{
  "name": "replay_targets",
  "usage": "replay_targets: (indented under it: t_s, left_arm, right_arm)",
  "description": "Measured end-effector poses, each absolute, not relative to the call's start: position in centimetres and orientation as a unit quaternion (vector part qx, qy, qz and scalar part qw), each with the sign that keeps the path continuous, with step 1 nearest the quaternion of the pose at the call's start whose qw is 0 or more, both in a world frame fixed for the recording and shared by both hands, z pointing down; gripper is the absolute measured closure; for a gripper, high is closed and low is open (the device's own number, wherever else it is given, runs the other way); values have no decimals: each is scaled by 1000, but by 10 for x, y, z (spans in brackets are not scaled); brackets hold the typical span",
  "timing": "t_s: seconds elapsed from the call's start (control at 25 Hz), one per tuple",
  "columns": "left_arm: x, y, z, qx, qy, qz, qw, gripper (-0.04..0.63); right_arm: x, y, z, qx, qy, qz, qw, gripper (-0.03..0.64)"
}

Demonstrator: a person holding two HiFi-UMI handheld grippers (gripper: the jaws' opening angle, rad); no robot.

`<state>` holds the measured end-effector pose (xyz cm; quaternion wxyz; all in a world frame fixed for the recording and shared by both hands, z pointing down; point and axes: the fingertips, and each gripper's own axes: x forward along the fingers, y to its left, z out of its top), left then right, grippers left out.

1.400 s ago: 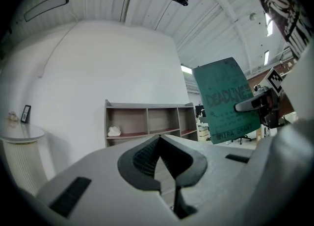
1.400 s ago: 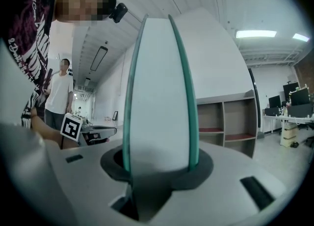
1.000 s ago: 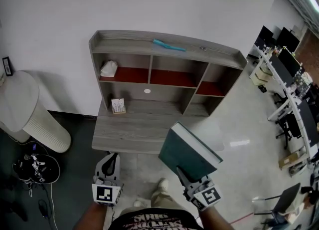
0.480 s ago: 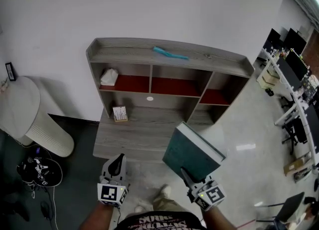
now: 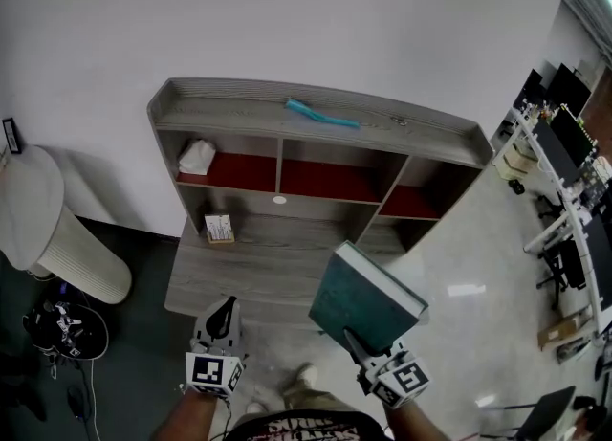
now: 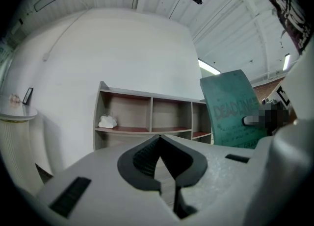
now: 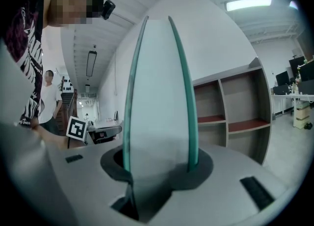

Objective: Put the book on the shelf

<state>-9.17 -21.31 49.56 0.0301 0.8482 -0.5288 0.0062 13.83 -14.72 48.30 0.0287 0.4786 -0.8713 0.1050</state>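
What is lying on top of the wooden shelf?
One slim turquoise object lies on top of the shelf, near the middle of its top board. Nothing covers that board in the head view.

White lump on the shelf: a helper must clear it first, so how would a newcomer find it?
Against the white wall stands a grey shelf unit with three red-floored compartments side by side. The crumpled white lump lies in the leftmost one. It alone sits inside a compartment: the turquoise strip lies on the top board, the small box on the desk below.
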Motion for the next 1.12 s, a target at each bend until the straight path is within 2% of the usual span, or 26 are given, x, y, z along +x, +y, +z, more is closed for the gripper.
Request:
replay_targets:
  t_s: [0.68,1.12]
  left_arm:
    - [-50,-277,474,831,-556,26,0,595]
    - [-18,-289,477,821,-568,47,0,595]
  right_arm:
    - [179,-235,482,448,-884,133,-5,451]
    - [207,-266,494,423,-882,203,-50,452]
